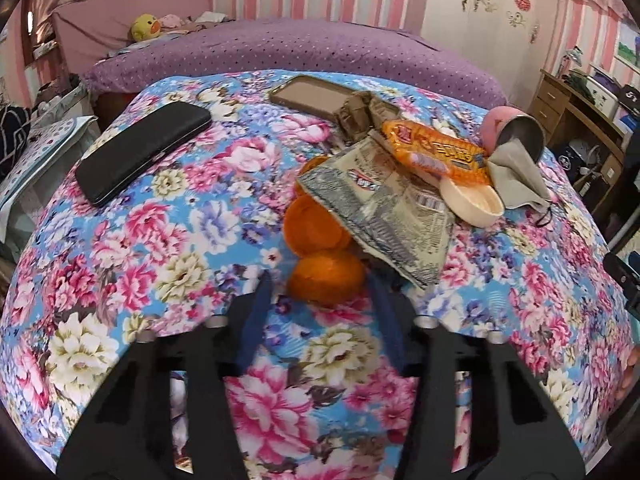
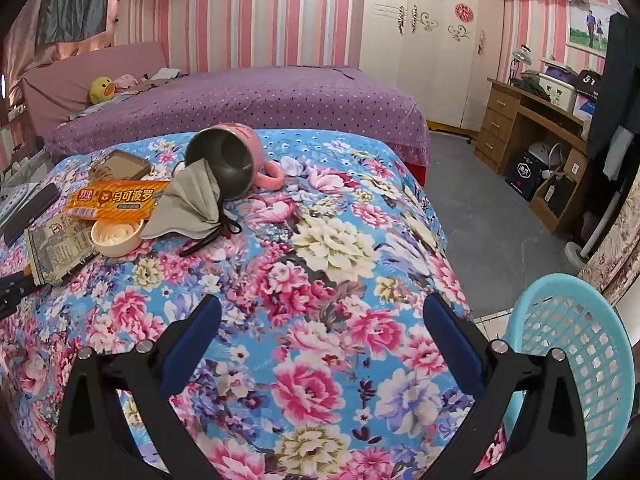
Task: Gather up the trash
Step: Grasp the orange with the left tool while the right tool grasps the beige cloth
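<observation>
Left tongs (image 1: 320, 284) half-closed around the orange peel piece (image 1: 326, 276), contact unclear; right tongs (image 2: 320, 312) gaping wide, holding nothing.

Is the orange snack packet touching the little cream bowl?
Touching. Right wrist view shows the orange snack packet overlapping the cream bowl's back rim, no gap.

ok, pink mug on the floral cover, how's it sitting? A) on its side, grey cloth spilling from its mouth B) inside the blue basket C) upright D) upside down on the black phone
A: the pink mug lies tipped over with its dark interior showing, and the grey cloth trails out of its mouth.
</observation>
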### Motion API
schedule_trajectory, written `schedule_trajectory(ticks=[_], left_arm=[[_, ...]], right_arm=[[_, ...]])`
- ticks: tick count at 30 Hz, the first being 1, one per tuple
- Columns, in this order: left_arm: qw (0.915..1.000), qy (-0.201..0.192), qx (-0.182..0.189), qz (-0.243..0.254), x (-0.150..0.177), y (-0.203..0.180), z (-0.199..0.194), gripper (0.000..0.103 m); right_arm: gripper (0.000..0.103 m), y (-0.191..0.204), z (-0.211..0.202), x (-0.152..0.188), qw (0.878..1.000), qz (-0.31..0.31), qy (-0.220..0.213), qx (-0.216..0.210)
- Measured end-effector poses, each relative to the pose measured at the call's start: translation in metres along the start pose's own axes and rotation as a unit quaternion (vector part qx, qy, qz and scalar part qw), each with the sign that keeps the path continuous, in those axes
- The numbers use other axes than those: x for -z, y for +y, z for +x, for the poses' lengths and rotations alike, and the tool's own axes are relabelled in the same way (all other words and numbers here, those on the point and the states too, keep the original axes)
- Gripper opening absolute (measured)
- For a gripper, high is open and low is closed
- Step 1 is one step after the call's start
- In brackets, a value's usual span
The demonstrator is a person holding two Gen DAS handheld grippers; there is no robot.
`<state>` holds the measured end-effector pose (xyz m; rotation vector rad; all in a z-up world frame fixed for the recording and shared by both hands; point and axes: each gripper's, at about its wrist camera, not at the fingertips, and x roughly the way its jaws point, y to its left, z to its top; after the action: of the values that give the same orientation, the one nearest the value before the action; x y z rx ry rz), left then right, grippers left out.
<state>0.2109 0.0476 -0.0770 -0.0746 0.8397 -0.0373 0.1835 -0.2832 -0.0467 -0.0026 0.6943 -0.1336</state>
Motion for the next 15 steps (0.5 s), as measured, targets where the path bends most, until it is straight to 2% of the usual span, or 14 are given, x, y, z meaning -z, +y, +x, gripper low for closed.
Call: schedule_trajectory(ticks=[5, 10, 15], left_arm=[[1.0, -0.004, 0.006, -0.007, -0.001, 0.004, -0.003, 0.034], [0.9997, -0.022, -0.009, -0.006, -0.004, 0.015, -0.016, 0.033], [0.9986, -0.043, -0.03, -0.002, -0.007, 0.025, -0.026, 0.033]], right_arm=[[0.098, 0.008, -0.003, 0.001, 1.0, -0.006, -0.005, -0.008], [0.098, 0.025, -0.008, 0.002, 0.999, -0.023, -0.013, -0.018], [0.098, 0.046, -0.012, 0.002, 0.998, -0.026, -0.016, -0.051]])
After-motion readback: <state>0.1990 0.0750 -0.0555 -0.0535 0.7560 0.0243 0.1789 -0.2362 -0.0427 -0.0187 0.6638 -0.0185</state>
